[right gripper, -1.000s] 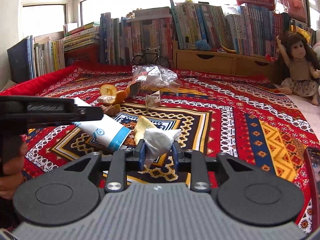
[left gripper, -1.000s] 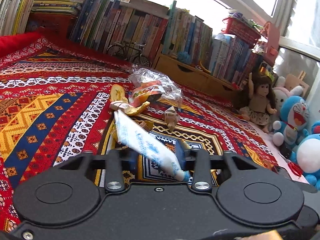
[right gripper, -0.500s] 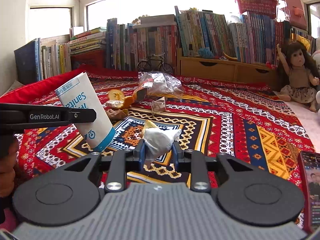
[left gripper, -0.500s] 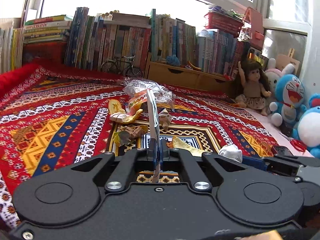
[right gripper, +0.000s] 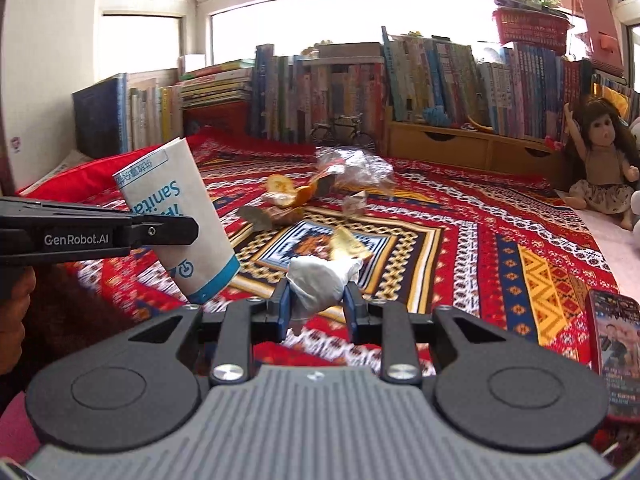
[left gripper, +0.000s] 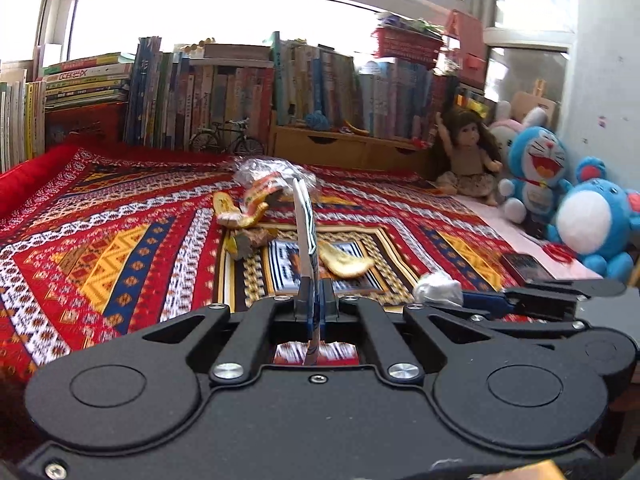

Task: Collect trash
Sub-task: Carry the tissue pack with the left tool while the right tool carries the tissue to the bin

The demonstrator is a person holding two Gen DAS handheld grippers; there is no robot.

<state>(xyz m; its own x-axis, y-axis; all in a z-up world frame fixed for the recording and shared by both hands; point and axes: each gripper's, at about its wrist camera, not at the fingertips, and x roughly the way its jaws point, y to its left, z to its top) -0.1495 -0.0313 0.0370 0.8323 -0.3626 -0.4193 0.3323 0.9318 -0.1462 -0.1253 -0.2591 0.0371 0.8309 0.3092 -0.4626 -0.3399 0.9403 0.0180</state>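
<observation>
My left gripper [left gripper: 315, 304] is shut on a flat white and blue paper bag [left gripper: 305, 236], seen edge-on and standing upright between the pads. From the right wrist view the same paper bag [right gripper: 176, 220] shows its printed face, held by the left gripper's finger [right gripper: 160, 230] at the left. My right gripper [right gripper: 318, 306] is shut on a crumpled white tissue [right gripper: 320, 280], lifted above the patterned cloth [right gripper: 520, 264]. Orange peels [right gripper: 288, 196], a clear plastic bag [right gripper: 352, 168], a small crumpled wrapper [right gripper: 356, 202] and a yellow peel piece [right gripper: 344, 242] lie on the cloth ahead.
Books [left gripper: 224, 92] line the back wall, with a small model bicycle [left gripper: 226, 142] and a wooden drawer unit [left gripper: 352, 152]. A doll [left gripper: 468, 152] and blue plush toys [left gripper: 536, 172] sit at the right. A phone [right gripper: 614, 352] lies on the cloth at the right edge.
The left gripper closed on the paper bag, rolled it upright and lifted it off the cloth. Both grippers rose and drew back from the trash pile; the right kept its tissue.
</observation>
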